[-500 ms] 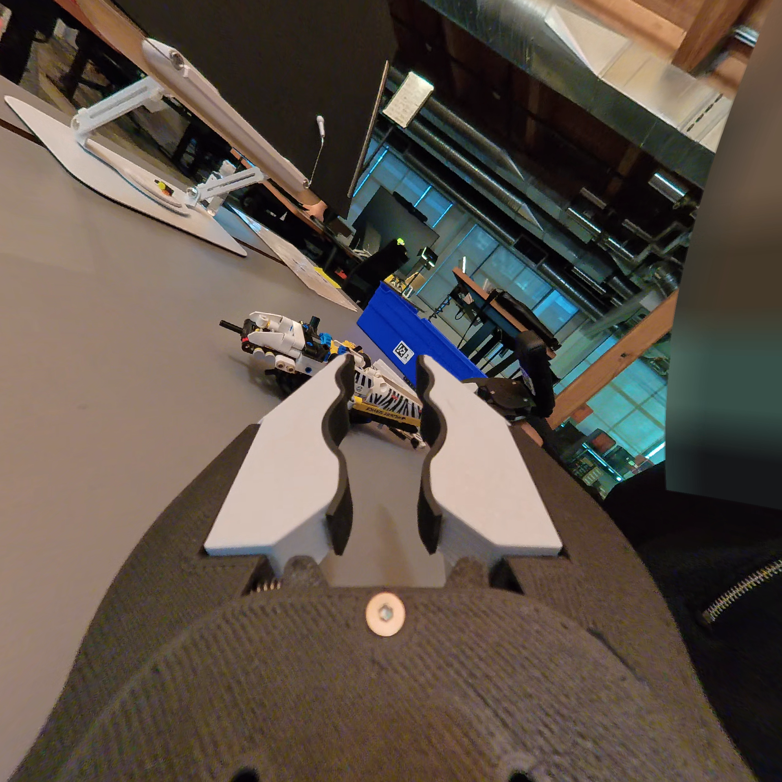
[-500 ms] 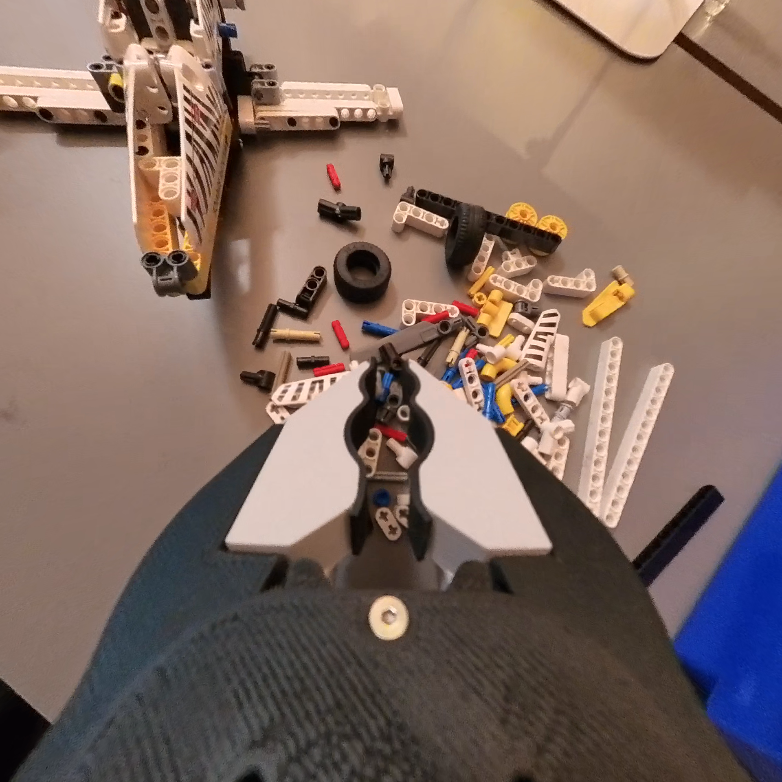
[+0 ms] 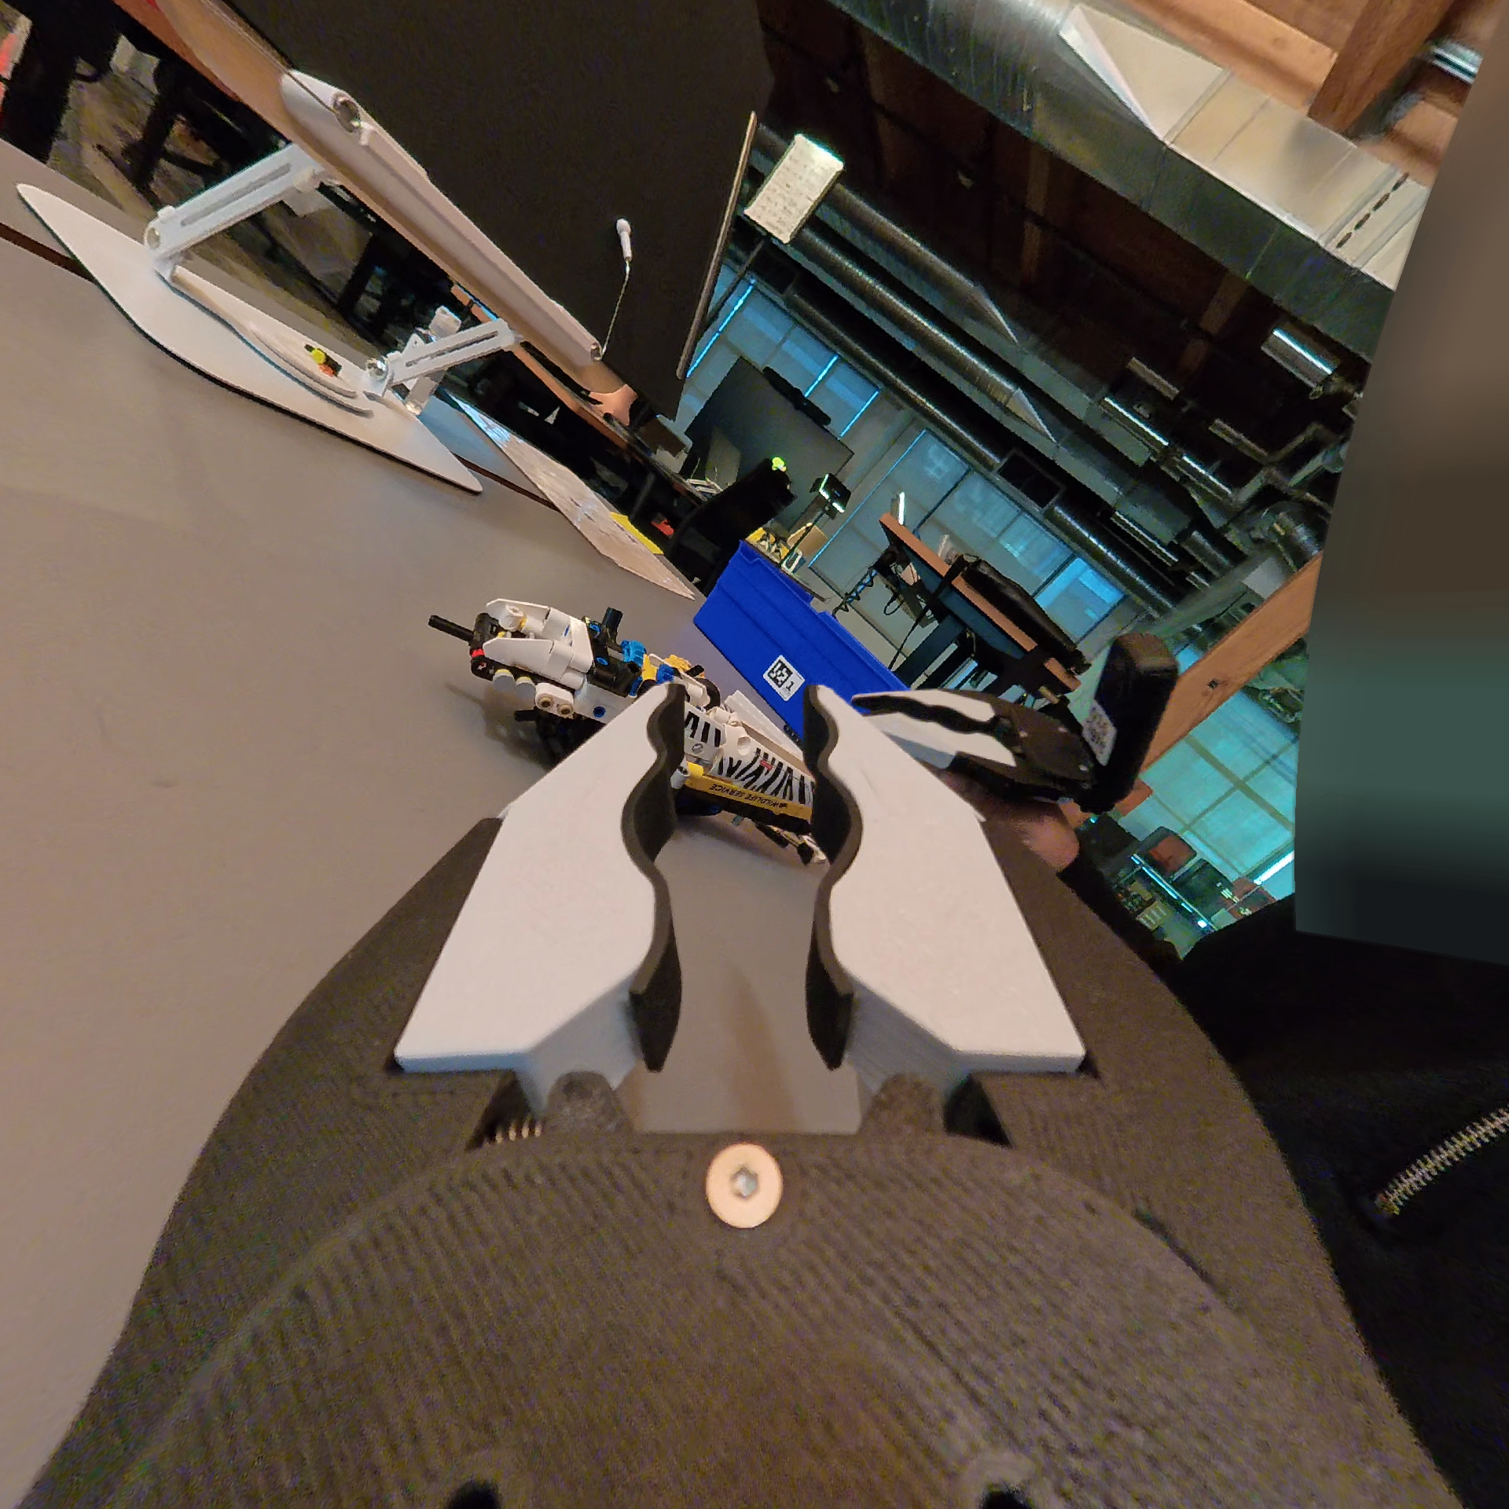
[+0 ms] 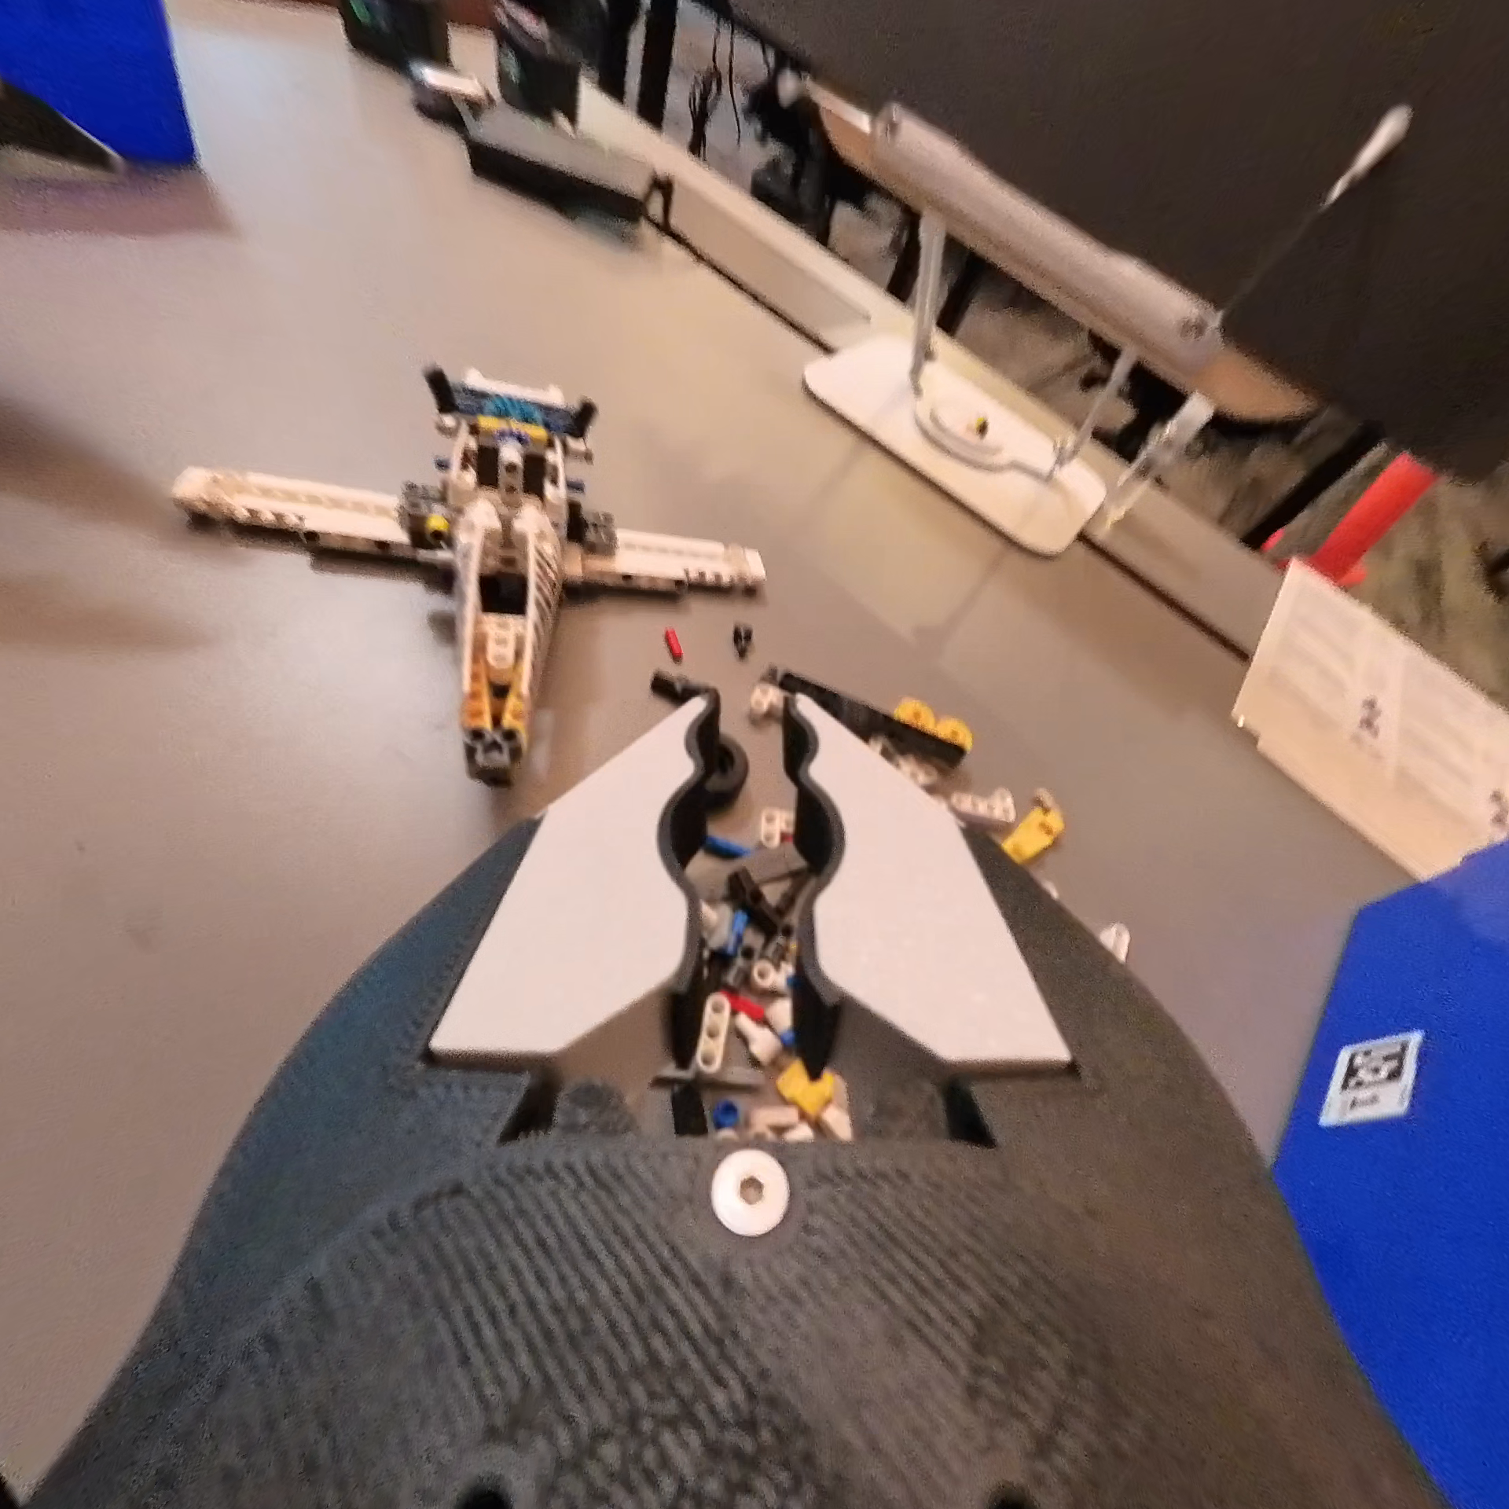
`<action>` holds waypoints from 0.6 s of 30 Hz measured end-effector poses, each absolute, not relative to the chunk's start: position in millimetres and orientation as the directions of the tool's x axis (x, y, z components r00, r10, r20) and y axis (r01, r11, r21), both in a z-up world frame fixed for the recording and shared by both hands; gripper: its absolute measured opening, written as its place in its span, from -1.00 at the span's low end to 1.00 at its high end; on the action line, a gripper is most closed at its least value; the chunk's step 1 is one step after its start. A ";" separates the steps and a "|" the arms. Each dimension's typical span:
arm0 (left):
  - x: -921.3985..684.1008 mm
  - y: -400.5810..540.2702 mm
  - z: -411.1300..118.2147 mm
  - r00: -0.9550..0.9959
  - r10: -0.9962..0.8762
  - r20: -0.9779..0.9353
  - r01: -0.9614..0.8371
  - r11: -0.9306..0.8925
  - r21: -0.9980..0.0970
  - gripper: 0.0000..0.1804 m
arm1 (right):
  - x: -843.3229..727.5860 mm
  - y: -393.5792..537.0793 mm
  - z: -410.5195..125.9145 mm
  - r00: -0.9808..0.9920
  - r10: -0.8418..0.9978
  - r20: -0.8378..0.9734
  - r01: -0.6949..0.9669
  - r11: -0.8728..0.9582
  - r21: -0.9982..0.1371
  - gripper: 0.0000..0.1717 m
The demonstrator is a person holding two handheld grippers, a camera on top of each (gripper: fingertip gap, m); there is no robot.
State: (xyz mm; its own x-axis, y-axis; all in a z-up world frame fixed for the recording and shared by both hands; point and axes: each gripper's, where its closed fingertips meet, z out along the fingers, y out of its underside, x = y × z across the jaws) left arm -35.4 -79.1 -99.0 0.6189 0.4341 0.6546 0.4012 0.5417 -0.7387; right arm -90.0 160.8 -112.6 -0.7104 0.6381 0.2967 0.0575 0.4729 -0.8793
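Both jaws parted, nothing held – right gripper (image 4: 750, 710) above the loose parts (image 4: 755, 972), left gripper (image 3: 739, 702) low, just short of the plane (image 4: 506, 571). Plane half built: wings on, nose open, parts beside it unused – blue bin (image 3: 784, 645) beyond

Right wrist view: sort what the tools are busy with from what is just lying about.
At the tools:
- right tool, open, nothing in it, over the loose toy bricks
- black tyre near its tip
- left tool, open, nothing in it, pointing at the toy plane

Lying about:
- blue bin
- white stand
- paper sheet
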 end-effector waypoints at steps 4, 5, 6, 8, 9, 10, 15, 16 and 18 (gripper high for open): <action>-35.4 -77.9 -100.0 0.618 0.441 0.651 0.402 0.534 -0.744 -0.72 | -78.0 139.8 -97.1 -0.734 0.599 0.319 -0.029 0.442 -0.896 -0.85; -35.4 -77.6 -100.2 0.618 0.443 0.650 0.402 0.532 -0.745 -0.72 | -75.4 135.4 -96.7 -0.745 0.590 0.313 -0.032 0.436 -0.899 -0.85; -35.4 -77.4 -100.3 0.618 0.445 0.648 0.401 0.530 -0.747 -0.72 | -73.3 131.6 -96.6 -0.754 0.583 0.304 -0.033 0.429 -0.903 -0.84; -35.3 -77.0 -100.5 0.618 0.448 0.646 0.401 0.528 -0.749 -0.72 | -70.3 126.1 -97.8 -0.768 0.572 0.286 -0.030 0.415 -0.910 -0.83; -35.3 -76.8 -100.7 0.618 0.448 0.646 0.402 0.526 -0.749 -0.72 | -69.3 124.0 -99.1 -0.775 0.568 0.276 -0.026 0.409 -0.912 -0.83; -35.4 -76.5 -101.2 0.617 0.449 0.646 0.403 0.525 -0.750 -0.72 | -68.6 122.2 -100.5 -0.781 0.565 0.267 -0.021 0.403 -0.915 -0.83; -35.6 -74.8 -102.6 0.614 0.458 0.643 0.407 0.514 -0.755 -0.72 | -65.8 116.7 -105.9 -0.794 0.555 0.247 -0.008 0.397 -0.918 -0.81; -35.6 -74.7 -102.8 0.614 0.458 0.643 0.408 0.513 -0.755 -0.72 | -65.6 115.9 -106.4 -0.795 0.553 0.250 -0.010 0.400 -0.917 -0.81; -35.7 -74.5 -103.0 0.614 0.459 0.642 0.408 0.512 -0.756 -0.72 | -65.2 114.9 -107.5 -0.795 0.550 0.257 -0.013 0.407 -0.913 -0.81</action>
